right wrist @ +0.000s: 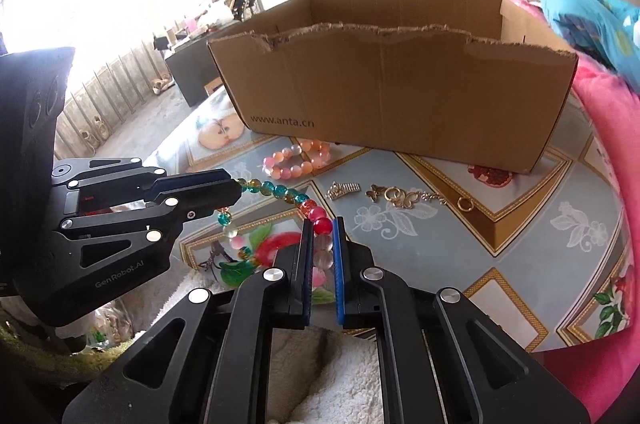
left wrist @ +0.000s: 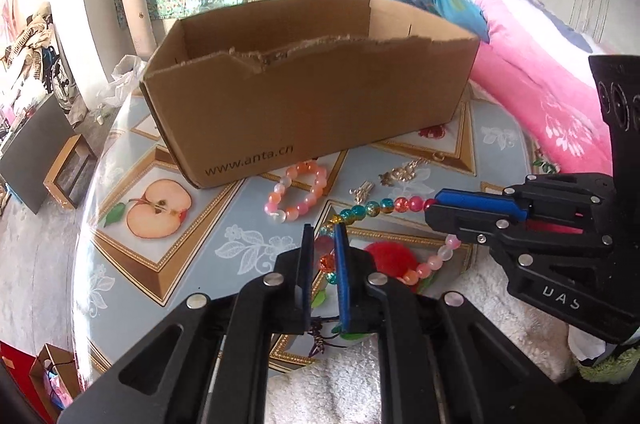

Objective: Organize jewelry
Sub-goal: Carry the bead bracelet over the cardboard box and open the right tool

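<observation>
A: The biggest thing is the cardboard box (left wrist: 304, 80). It stands open on the desk (left wrist: 224, 232), behind all the jewelry. I think everything goes in there.

B: Yes. In front of it lies the pink bead bracelet (left wrist: 298, 194), very near the box wall, and beside it the gold chain (right wrist: 404, 198) and a small silver clip (right wrist: 342, 190).

A: And the colourful bead necklace (right wrist: 280, 193)?

B: It hangs between the two tools, above the desk. The left tool (left wrist: 323, 236) is pressed together and pinches one part of the strand. The right tool (right wrist: 323, 228) is also pressed together, on a red bead and the pale beads below it.

A: How to do this step well?

B: In my opinion both hands should rise together and keep the same gap, so the strand does not stretch or slip. The torn front edge of the box is rough; the beads should pass clearly over it before any tool lets go.
</observation>
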The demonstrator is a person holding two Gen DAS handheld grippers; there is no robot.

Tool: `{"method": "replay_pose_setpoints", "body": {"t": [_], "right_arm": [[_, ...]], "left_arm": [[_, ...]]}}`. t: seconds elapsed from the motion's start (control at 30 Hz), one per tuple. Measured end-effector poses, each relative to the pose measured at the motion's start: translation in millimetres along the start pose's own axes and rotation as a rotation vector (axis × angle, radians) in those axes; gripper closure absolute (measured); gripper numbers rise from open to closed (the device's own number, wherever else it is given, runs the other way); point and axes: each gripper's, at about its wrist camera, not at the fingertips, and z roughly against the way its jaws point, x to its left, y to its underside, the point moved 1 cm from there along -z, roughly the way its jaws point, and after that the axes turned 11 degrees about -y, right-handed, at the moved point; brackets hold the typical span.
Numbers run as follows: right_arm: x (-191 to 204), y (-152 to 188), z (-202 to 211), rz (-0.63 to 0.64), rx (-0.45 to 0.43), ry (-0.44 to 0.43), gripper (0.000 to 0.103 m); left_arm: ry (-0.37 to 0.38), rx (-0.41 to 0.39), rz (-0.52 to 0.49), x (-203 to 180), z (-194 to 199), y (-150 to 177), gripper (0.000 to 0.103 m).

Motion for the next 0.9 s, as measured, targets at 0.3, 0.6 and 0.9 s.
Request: {"method": "replay_pose_setpoints", "body": {"t": [0.3, 0.6, 0.9], "right_arm": [[17.8, -58.8, 47.4, 0.110, -0.171, -0.010, 0.096], [-8.0, -168.1, 34.4, 0.137, -0.193, -0.084, 0.096], [-56.6, -195.8, -76.4, -0.059, 0.156, -0.162, 0.096]], "left_arm": [[0.036, -0.240, 0.028, 22.1, 68.6, -62.1, 0.094], [-0.008, -0.363, 0.025, 57.9, 59.6, -153.7, 0.093], [-0.041, -0.083, 0.016, 84.5, -47.2, -165.5, 0.093]]}}
